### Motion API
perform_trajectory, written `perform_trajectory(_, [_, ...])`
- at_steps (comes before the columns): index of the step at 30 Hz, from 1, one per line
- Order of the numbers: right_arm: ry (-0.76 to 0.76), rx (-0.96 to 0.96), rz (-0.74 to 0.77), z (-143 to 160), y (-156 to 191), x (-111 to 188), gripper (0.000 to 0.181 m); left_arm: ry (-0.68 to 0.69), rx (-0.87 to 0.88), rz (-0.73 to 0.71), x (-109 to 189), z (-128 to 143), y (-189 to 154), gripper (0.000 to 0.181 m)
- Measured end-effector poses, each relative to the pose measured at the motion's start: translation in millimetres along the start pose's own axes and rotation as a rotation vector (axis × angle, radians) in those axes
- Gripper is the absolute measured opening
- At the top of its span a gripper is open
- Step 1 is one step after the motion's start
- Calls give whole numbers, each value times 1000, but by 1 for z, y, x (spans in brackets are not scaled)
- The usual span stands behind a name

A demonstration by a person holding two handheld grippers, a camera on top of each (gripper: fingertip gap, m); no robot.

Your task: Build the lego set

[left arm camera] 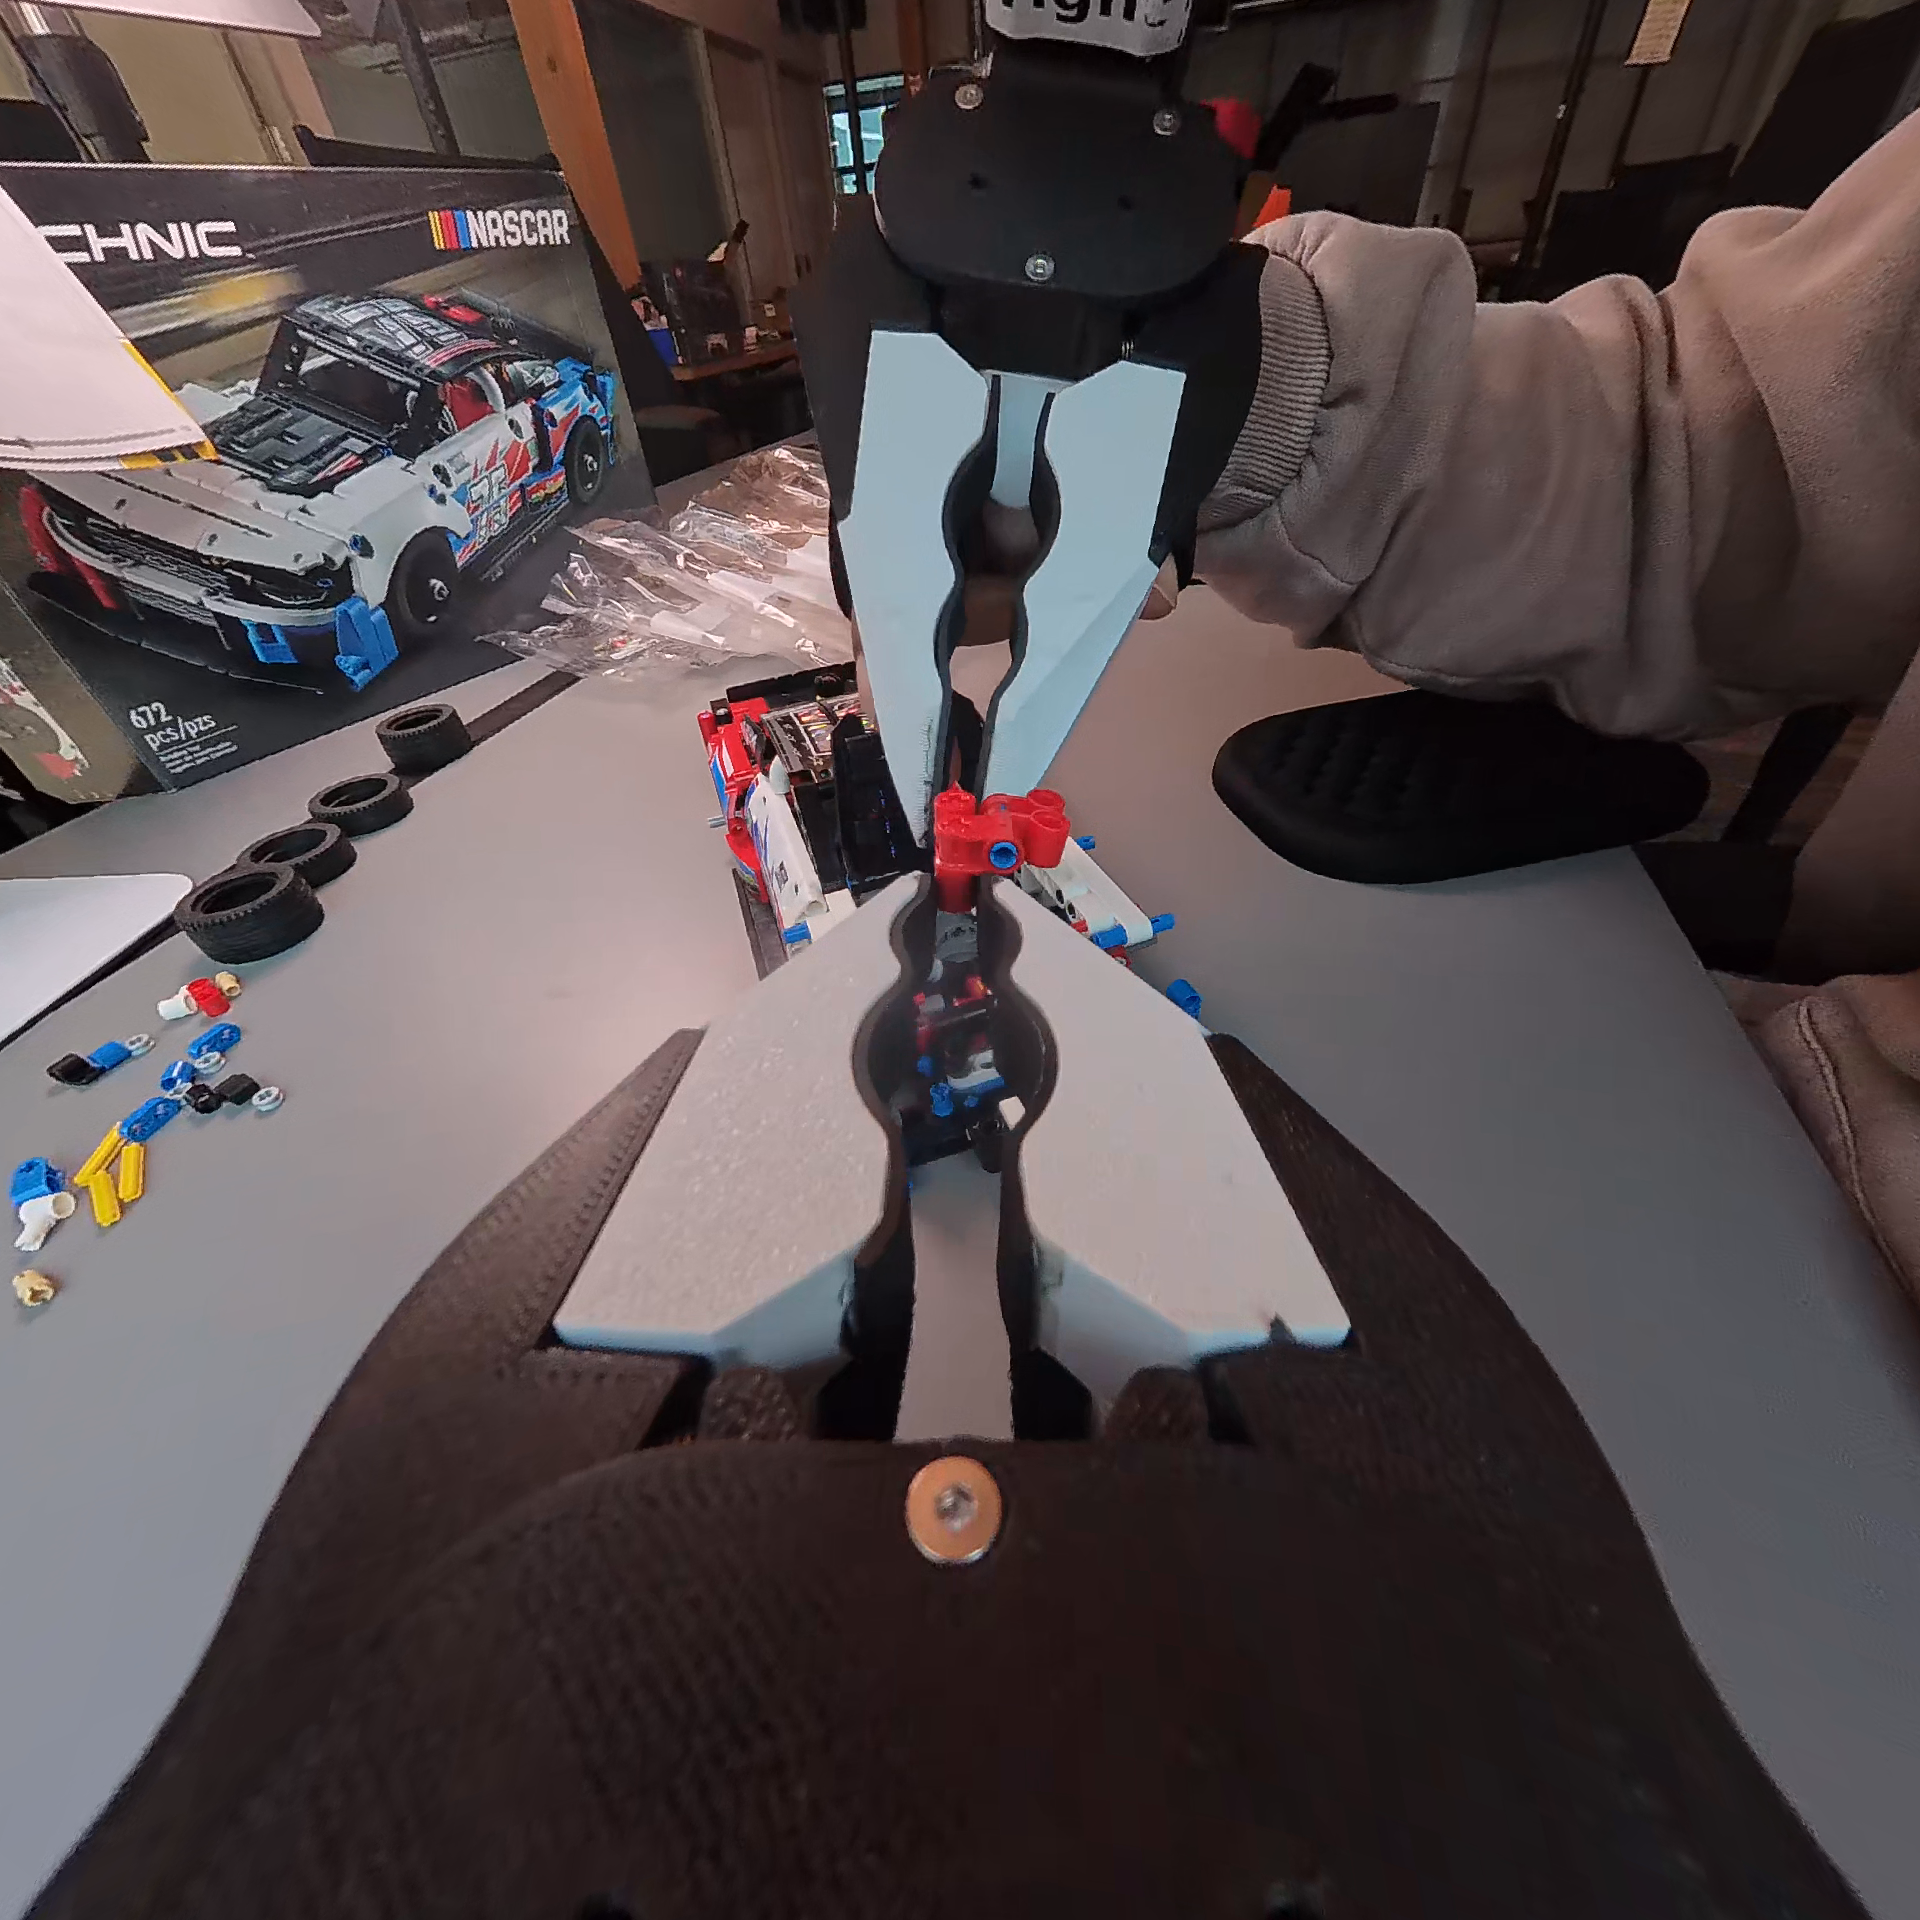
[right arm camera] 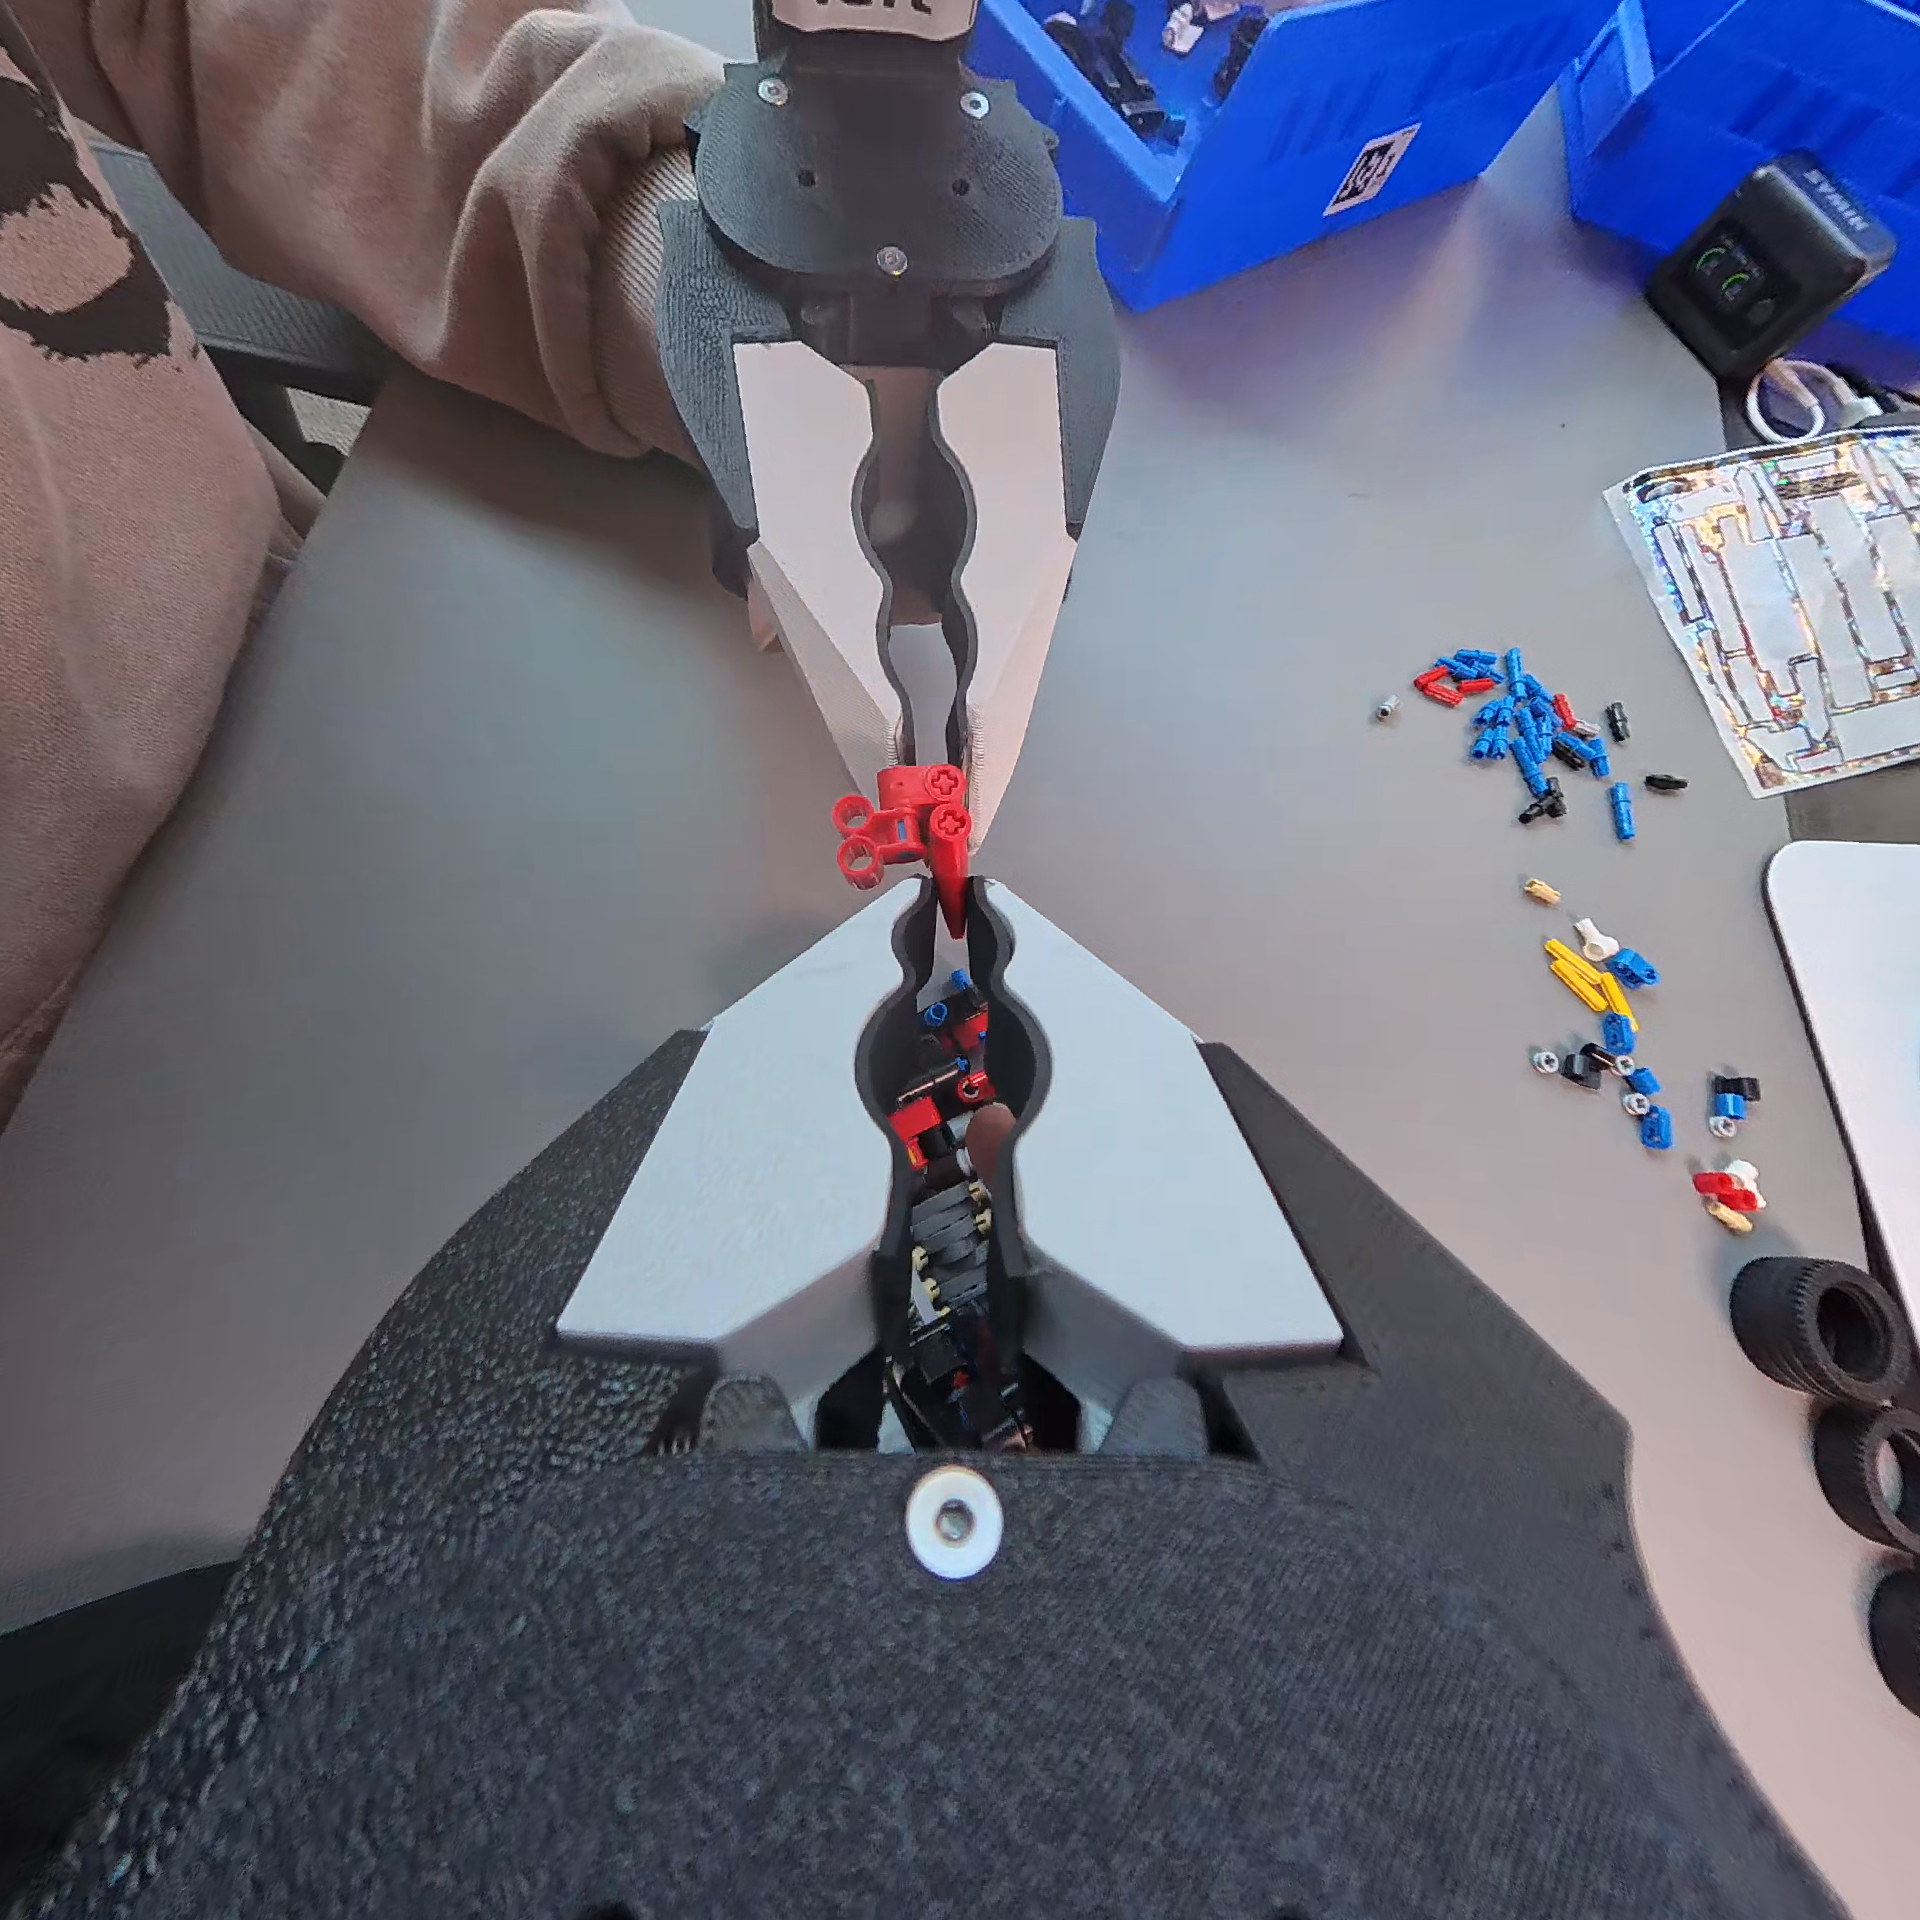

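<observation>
A small red connector assembly (left arm camera: 1000, 829) with a blue pin is held in the air between both grippers. My left gripper (left arm camera: 961, 883) is shut on its lower red part. My right gripper (left arm camera: 951, 795) comes from above and is shut on its top. In the right wrist view, my right gripper (right arm camera: 948, 896) pinches a red pointed piece of the assembly (right arm camera: 902, 823), and the left gripper (right arm camera: 935, 764) grips it from the far side. The partly built red, white and black car (left arm camera: 790, 821) lies on the grey table just beneath, partly hidden by the fingers.
The set's box (left arm camera: 312, 416) stands at the back left with clear bags (left arm camera: 707, 582) beside it. Several tyres (left arm camera: 301, 852) and loose small parts (left arm camera: 135, 1101) lie to the left. Blue bins (right arm camera: 1299, 125), a sticker sheet (right arm camera: 1787, 613) and loose pins (right arm camera: 1527, 727) lie on the table.
</observation>
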State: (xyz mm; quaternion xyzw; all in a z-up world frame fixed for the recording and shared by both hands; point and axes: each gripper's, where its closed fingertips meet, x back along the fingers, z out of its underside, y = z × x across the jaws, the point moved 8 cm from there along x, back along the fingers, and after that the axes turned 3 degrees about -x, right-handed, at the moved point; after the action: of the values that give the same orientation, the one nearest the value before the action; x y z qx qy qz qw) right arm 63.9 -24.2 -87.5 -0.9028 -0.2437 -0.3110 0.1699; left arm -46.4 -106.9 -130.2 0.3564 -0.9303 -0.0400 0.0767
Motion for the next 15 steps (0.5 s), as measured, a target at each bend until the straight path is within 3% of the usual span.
perform_trajectory(7, [55, 3, -47, 7, 1, -6, 2, 79, -15, 41, -2, 5, -2, 5])
perform_trajectory(15, [137, 15, -55, 14, -4, -9, 2, 90, 43, 82, 2, 6, 2, 23])
